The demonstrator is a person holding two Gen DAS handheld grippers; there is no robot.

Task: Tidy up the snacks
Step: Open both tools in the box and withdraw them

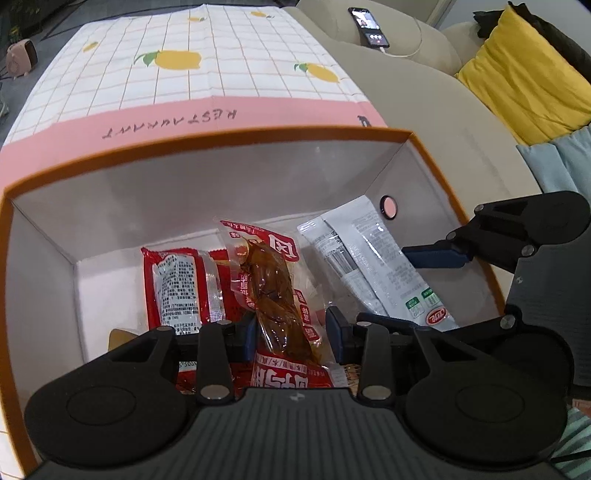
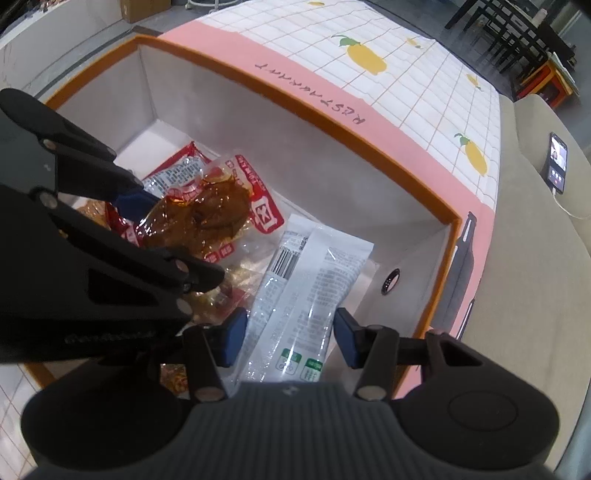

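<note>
A lemon-print tablecloth [image 1: 177, 74] covers the table beside a beige sofa [image 1: 424, 96]. Both grippers angle steeply down into the orange-rimmed box [image 1: 229, 140]: left gripper [image 1: 291, 332] clamps a red braised-meat packet [image 1: 269, 280], right gripper [image 2: 291, 336] clamps a white snack packet [image 2: 306, 280].

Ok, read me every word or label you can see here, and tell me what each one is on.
"RESTAURANT": upside down on the tablecloth's pink band.
Red snack packet: large Chinese characters, not reliably readable.
White snack packet: barcode and fine print, too small to read.
Second red packet: back label too small to read.
Phone: screen too small to read.
</note>
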